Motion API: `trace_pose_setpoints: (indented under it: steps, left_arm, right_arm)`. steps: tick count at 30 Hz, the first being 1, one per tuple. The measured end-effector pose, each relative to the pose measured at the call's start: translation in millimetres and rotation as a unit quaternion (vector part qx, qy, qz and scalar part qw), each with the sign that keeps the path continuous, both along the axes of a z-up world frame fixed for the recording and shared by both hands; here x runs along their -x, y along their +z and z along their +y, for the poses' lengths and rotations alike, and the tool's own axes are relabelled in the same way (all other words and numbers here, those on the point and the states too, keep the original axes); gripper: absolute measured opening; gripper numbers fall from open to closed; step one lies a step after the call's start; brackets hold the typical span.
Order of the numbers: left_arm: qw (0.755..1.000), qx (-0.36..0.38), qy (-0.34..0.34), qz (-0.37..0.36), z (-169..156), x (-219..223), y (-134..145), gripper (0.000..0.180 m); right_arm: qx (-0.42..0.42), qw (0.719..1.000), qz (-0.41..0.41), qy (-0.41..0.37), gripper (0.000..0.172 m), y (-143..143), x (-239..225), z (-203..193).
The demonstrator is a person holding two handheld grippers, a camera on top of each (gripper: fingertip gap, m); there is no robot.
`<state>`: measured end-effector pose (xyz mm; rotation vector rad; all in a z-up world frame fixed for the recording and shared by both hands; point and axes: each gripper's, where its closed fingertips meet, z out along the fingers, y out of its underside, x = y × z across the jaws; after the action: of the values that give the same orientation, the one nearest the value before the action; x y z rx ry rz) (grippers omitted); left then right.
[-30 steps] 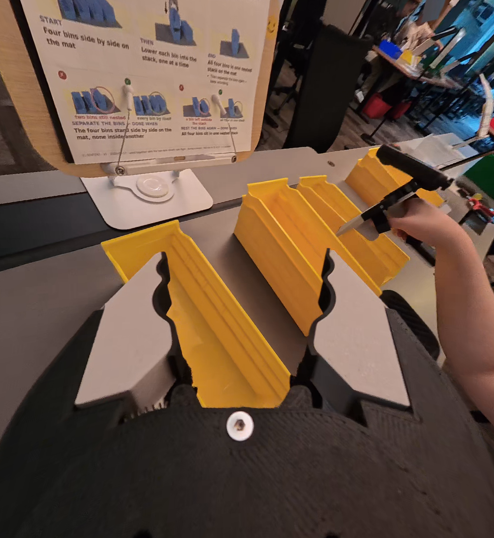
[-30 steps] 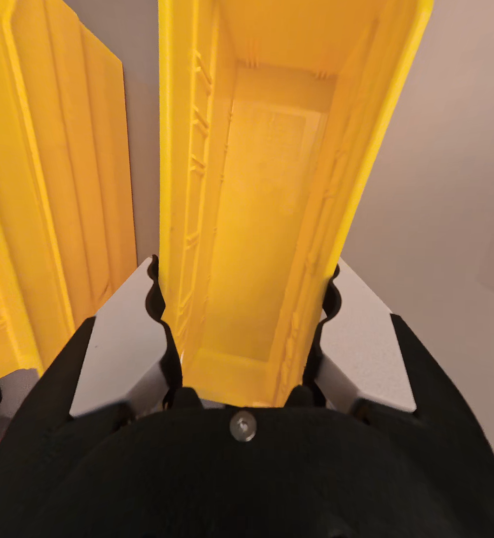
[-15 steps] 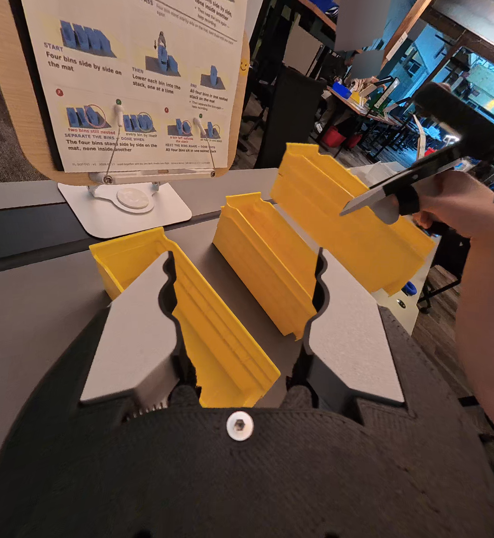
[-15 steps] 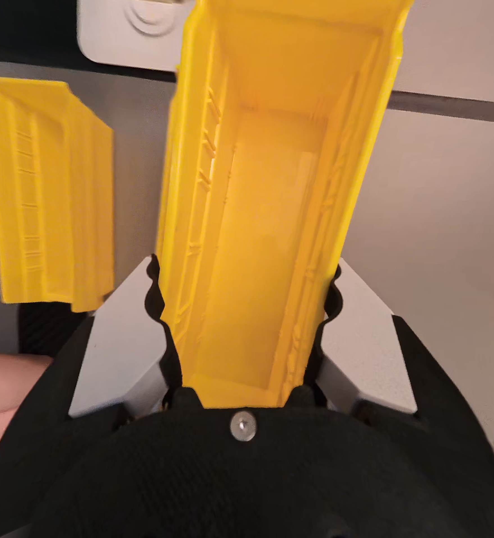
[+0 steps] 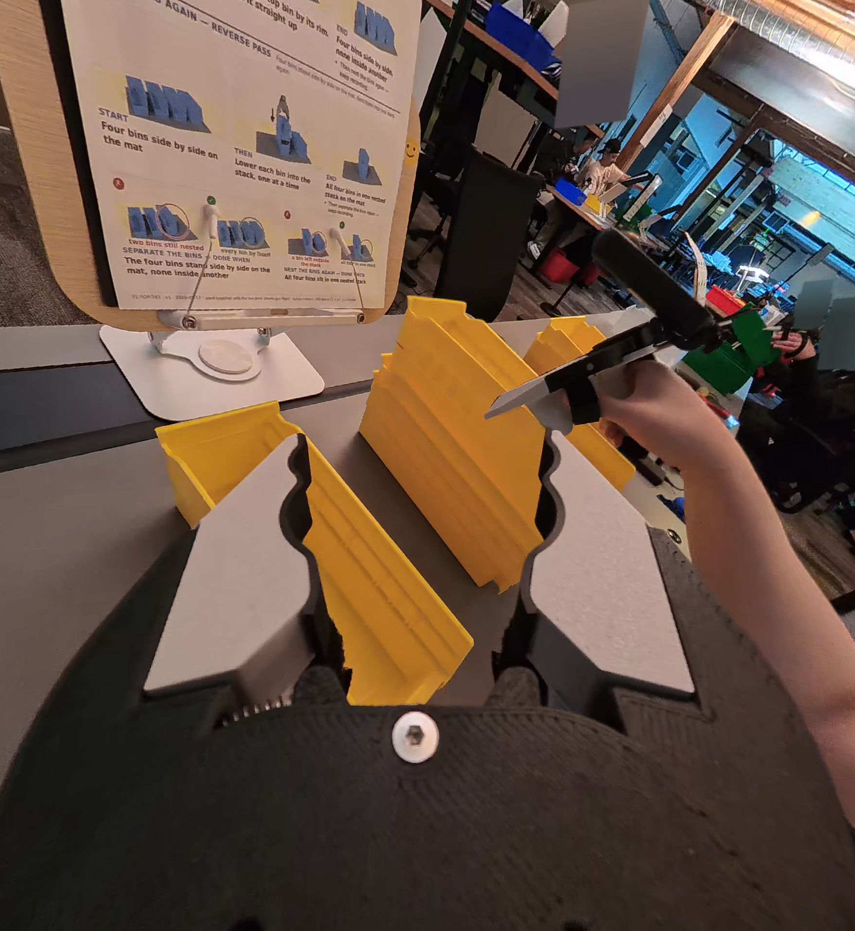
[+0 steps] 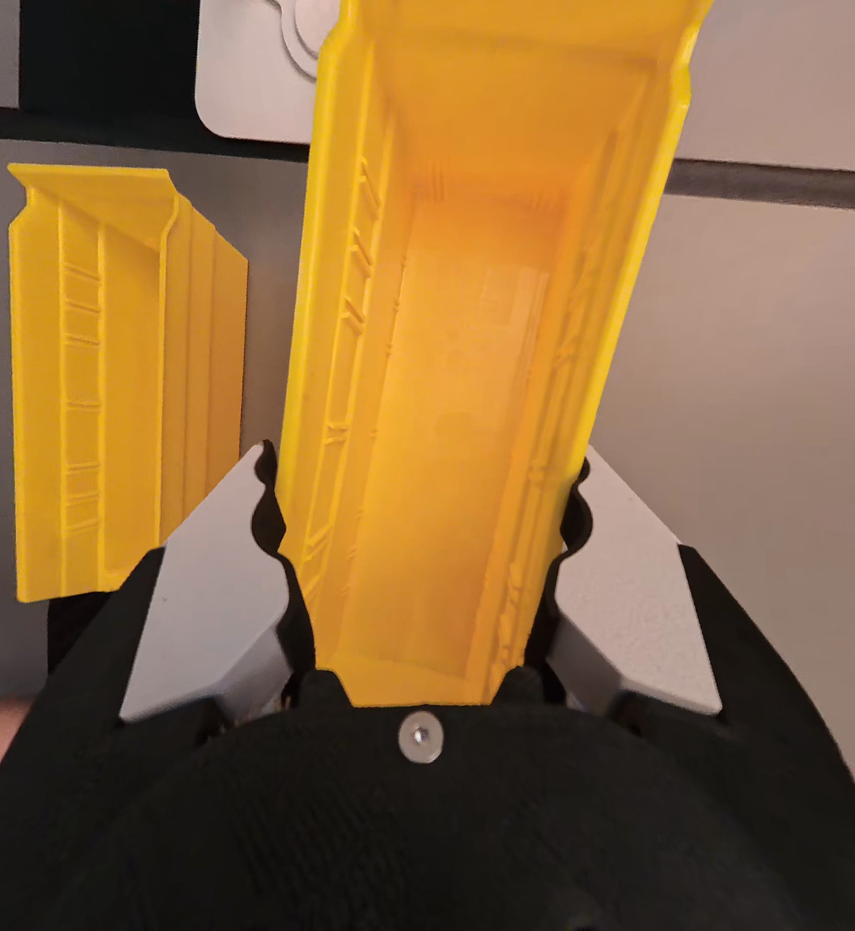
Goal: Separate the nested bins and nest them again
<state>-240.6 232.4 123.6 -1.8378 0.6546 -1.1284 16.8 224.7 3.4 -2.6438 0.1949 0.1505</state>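
Left wrist view, read from nine o'clock across to three: a yellow bin (image 5: 244,453) stood on the grey table (image 5: 53,544), its right wall running between the fingers of the left gripper (image 5: 423,509), which stood wide with nothing pressed. At about one o'clock the right gripper (image 5: 526,408) carried a second yellow bin (image 5: 455,428) low over a third bin's (image 5: 400,483) rim, a fourth (image 5: 566,337) beyond. In the right wrist view the right gripper's (image 6: 423,504) pads pressed both long walls of the carried bin (image 6: 466,378), its long axis running toward twelve o'clock; another bin (image 6: 113,378) lay at nine o'clock. Judging by this, the right hand was nearer the nesting target and needed the two long axes matched.
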Motion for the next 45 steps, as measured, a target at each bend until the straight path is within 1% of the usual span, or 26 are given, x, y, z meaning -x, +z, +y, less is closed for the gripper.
trace_pose_setpoints:
  steps: [5, 8, 12, 18, 22, 24, 27, 29, 31, 36, 38, 41, 42, 43, 45]
  left_arm:
    - [1.000, -0.006, -0.005, -0.004, -1.5, -3.9, 3.0, 0.091]
    - [1.000, -0.012, -0.004, -0.001, -3.1, -6.3, 5.0, 0.091]
    - [1.000, -0.018, -0.005, 0.006, -5.9, -10.4, 5.7, 0.091]
    - [1.000, -0.022, -0.004, 0.022, -7.5, -18.9, 4.0, 0.090]
    - [0.999, -0.027, -0.005, 0.038, -8.8, -27.6, 1.7, 0.090]
    - [0.999, -0.027, -0.007, 0.047, -9.5, -32.8, -0.7, 0.091]
    - [0.998, -0.026, -0.008, 0.054, -10.0, -40.3, -2.7, 0.093]
    - [0.998, -0.028, -0.004, 0.058, -9.5, -44.5, -3.5, 0.094]
    - [0.997, -0.031, 0.003, 0.069, -8.1, -48.7, -5.8, 0.094]
    - [0.993, -0.038, 0.022, 0.106, -2.3, -58.6, -15.4, 0.104]
    - [0.991, -0.032, 0.037, 0.128, 4.1, -60.2, -24.3, 0.109]
    - [0.981, -0.015, 0.068, 0.183, 16.1, -55.7, -45.6, 0.124]
    - [0.977, -0.008, 0.078, 0.197, 19.5, -53.1, -51.9, 0.128]
    - [0.974, 0.000, 0.091, 0.207, 22.5, -50.0, -57.8, 0.132]
    - [0.968, 0.021, 0.114, 0.221, 26.7, -43.9, -69.7, 0.138]
  right_arm:
    - [-0.022, 1.000, 0.002, -0.006, 0.114, -3.6, -3.4, 0.6]
    - [-0.010, 1.000, -0.008, 0.004, 0.113, -14.3, -5.0, -3.9]
    - [-0.020, 1.000, -0.005, 0.004, 0.115, -30.9, -4.9, 0.3]
    - [-0.042, 0.998, -0.037, 0.013, 0.114, -38.2, -3.4, 6.7]
    - [-0.037, 0.998, -0.046, 0.011, 0.122, -41.4, -3.0, 5.7]
    - [-0.026, 0.999, -0.040, 0.008, 0.130, -46.0, -3.6, 4.0]
    - [-0.050, 0.998, -0.029, 0.020, 0.132, -44.7, -3.1, 5.9]
    - [-0.076, 0.997, -0.019, 0.024, 0.131, -35.7, -2.8, 5.6]
    - [-0.108, 0.994, -0.013, 0.028, 0.131, -20.1, -4.6, 4.1]
    - [-0.200, 0.975, 0.069, 0.066, 0.130, 32.5, 2.0, -4.5]
    - [-0.235, 0.958, 0.136, 0.088, 0.130, 54.1, 7.3, -11.4]
    - [-0.278, 0.914, 0.265, 0.127, 0.128, 88.6, 14.0, -26.6]
    - [-0.294, 0.903, 0.283, 0.136, 0.128, 97.2, 9.8, -30.3]
    - [-0.312, 0.896, 0.283, 0.142, 0.127, 103.7, 2.6, -32.5]
    - [-0.348, 0.897, 0.236, 0.140, 0.127, 109.3, -20.9, -32.2]
